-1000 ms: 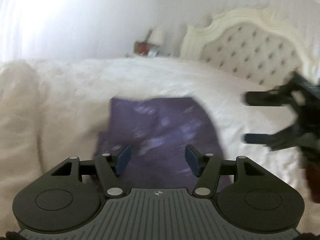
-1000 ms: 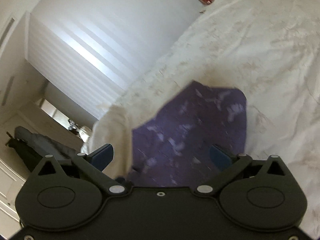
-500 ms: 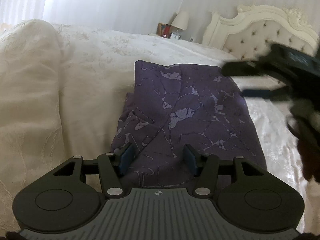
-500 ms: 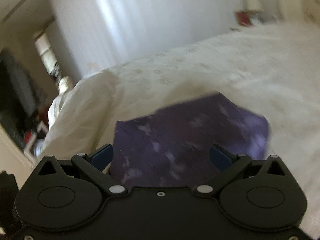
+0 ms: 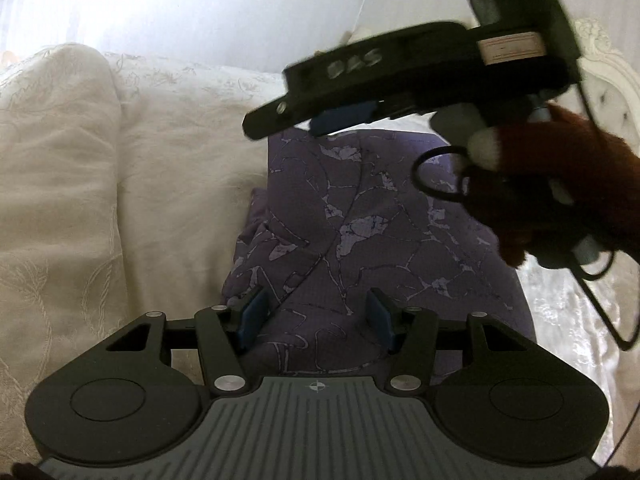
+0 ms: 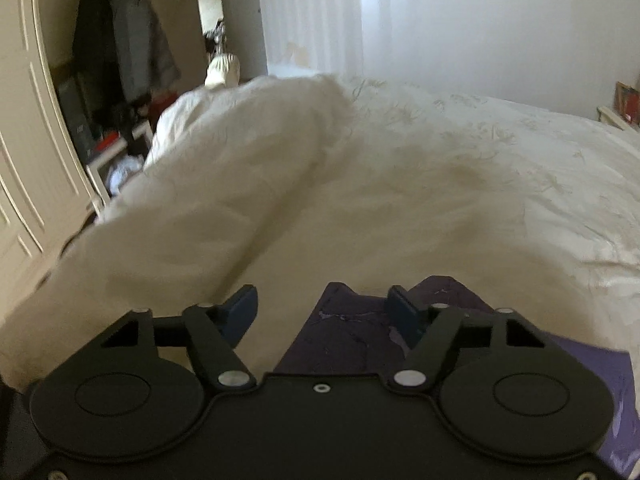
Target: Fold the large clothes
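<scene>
purple marble-print folded garment point(image 5: 372, 232) on the cream embroidered bedspread point(image 5: 168, 168), both tools over it

left tool point(image 5: 316, 316) half-spread over the near hem, gripping nothing; right tool point(image 6: 322, 312) has just been narrowing, pads clear of cloth, straddling the far left corner (nearer that end). garment's long axis runs straight away from the left tool.

Daylight glare off back curtain point(image 5: 200, 0), fisheye-bent edges, right gripper point(image 5: 344, 114) motion-blurred, foregrnd dim.
</scene>
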`<move>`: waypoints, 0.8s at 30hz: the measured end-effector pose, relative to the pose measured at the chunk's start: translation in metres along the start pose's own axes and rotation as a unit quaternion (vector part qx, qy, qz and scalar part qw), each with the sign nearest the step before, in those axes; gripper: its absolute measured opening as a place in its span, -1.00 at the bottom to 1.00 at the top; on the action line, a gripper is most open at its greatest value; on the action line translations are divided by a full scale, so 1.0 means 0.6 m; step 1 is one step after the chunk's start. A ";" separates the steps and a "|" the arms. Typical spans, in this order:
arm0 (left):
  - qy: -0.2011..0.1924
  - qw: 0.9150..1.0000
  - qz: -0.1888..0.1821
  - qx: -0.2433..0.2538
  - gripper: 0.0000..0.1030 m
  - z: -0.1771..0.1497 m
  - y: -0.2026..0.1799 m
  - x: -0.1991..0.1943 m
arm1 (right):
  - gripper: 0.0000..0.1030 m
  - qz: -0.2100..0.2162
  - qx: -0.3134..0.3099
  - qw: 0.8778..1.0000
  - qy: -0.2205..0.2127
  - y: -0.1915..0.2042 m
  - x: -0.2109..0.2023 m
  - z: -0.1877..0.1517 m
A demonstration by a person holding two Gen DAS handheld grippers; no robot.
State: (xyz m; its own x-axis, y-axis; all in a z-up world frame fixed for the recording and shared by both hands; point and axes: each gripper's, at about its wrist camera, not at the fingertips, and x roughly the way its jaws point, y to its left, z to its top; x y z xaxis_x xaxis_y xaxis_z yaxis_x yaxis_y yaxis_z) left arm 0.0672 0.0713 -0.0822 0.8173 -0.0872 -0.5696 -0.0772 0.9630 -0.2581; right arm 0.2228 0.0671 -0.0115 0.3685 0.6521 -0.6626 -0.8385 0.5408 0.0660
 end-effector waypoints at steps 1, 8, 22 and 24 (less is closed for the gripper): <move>0.000 1.000 0.000 0.000 0.04 0.000 0.000 0.000 | 0.37 -0.003 -0.006 1.000 0.002 0.001 0.003 0.001; 0.000 1.000 0.000 -0.001 0.04 0.000 0.001 0.000 | -0.21 -0.009 -0.029 0.999 0.025 0.000 0.012 0.000; 0.001 1.000 0.003 -0.006 0.04 -0.006 -0.002 -0.007 | -0.93 -0.107 0.022 0.994 0.028 -0.055 0.034 -0.026; 0.000 1.000 0.004 -0.007 0.04 -0.004 -0.002 -0.009 | -0.93 -0.114 0.071 0.991 0.021 -0.090 0.027 -0.030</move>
State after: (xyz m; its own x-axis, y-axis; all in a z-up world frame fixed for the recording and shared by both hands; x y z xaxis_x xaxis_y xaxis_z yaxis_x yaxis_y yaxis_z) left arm 0.0615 0.0702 -0.0811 0.8167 -0.0785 -0.5717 -0.0919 0.9603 -0.2632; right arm 0.2668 0.0392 -0.0391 0.5231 0.4829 -0.7023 -0.6687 0.7434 0.0131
